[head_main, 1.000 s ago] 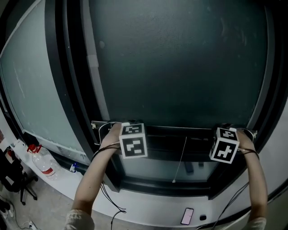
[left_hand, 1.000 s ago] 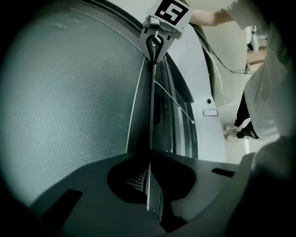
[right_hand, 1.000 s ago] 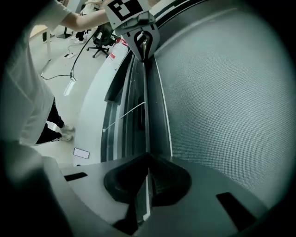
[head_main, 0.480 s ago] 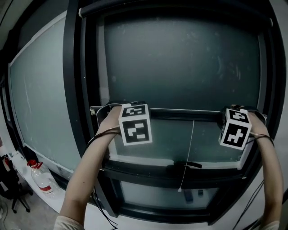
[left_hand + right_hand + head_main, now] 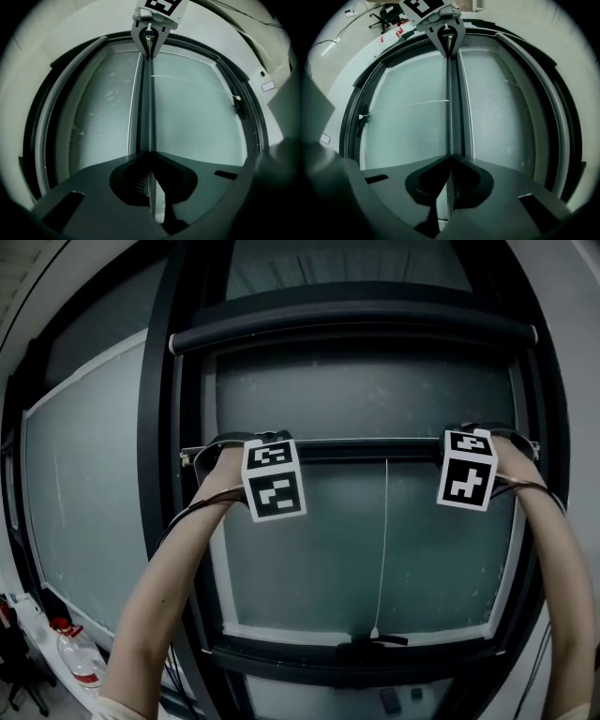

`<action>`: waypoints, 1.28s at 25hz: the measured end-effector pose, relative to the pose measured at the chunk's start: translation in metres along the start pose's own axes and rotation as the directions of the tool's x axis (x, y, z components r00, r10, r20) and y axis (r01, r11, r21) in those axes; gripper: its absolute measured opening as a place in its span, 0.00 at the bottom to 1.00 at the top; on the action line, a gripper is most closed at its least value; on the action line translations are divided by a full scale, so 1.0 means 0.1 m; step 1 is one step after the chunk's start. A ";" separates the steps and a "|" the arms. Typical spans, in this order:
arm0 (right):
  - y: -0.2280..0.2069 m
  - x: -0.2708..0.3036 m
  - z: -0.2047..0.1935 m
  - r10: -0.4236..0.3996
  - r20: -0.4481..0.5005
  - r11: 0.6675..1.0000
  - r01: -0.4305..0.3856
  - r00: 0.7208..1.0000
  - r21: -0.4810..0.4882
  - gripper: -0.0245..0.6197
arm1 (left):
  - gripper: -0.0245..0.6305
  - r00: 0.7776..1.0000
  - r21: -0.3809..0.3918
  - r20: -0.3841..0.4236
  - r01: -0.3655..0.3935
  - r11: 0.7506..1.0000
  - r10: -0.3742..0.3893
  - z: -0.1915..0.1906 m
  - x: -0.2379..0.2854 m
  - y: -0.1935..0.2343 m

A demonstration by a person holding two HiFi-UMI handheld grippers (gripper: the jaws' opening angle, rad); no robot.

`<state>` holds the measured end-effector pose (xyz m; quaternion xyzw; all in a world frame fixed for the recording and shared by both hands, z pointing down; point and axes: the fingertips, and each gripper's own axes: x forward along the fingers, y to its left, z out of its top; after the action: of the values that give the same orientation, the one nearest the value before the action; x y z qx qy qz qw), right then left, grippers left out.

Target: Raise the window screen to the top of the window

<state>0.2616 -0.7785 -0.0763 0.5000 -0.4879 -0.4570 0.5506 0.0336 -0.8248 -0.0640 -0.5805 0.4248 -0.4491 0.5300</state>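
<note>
The window screen's dark bottom bar (image 5: 366,448) runs level across the upper part of the window, a little below the roller housing (image 5: 347,326). Grey mesh (image 5: 375,399) fills the short span between them. My left gripper (image 5: 242,442) is shut on the bar's left end and my right gripper (image 5: 469,437) on its right end. In the left gripper view the bar (image 5: 146,108) leads from my left gripper (image 5: 150,187) to the right one at its far end. The right gripper view mirrors this, with the bar (image 5: 453,108) clamped in my right gripper (image 5: 449,187).
A thin white pull cord (image 5: 384,540) hangs from the bar's middle down to a black window handle (image 5: 373,643). The dark window frame (image 5: 159,474) stands left and right. A plastic bottle (image 5: 73,660) sits low at the left.
The bar has risen from just above the sill to near the roller housing, and both grippers rose with it, still clamped. The view has tilted upward.
</note>
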 end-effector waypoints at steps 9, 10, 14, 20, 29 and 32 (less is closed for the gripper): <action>-0.83 -0.07 -0.03 -0.243 -0.030 0.970 0.243 0.970 -0.010 0.07 | 0.06 0.984 0.005 -0.031 -0.176 0.984 0.176 0.03 -0.06 0.87; -0.90 -0.07 -0.03 -0.258 -0.029 0.966 0.258 0.966 -0.008 0.07 | 0.06 0.980 0.004 -0.024 -0.195 0.981 0.195 0.03 -0.07 0.94; -1.18 -0.10 -0.04 -0.297 -0.028 0.955 0.297 0.955 -0.005 0.07 | 0.06 0.952 0.009 -0.033 -0.303 0.953 0.303 0.06 -0.09 1.22; -1.54 -0.11 -0.04 -0.366 -0.029 0.931 0.366 0.930 -0.005 0.07 | 0.06 0.910 0.006 -0.039 -0.412 0.911 0.412 0.06 -0.10 1.59; -1.97 -0.14 -0.05 -0.440 -0.031 0.898 0.441 0.897 0.005 0.07 | 0.06 0.884 0.012 -0.053 -0.464 0.886 0.464 0.08 -0.12 2.04; -2.09 -0.17 -0.04 -0.461 -0.025 0.887 0.461 0.887 0.004 0.07 | 0.06 0.873 0.015 -0.056 -0.484 0.875 0.484 0.07 -0.15 2.14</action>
<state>0.2602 -0.7784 -0.2864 0.6096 -0.3510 -0.5662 0.4297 0.0328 -0.8256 -0.2789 -0.4424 0.5714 -0.3189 0.6133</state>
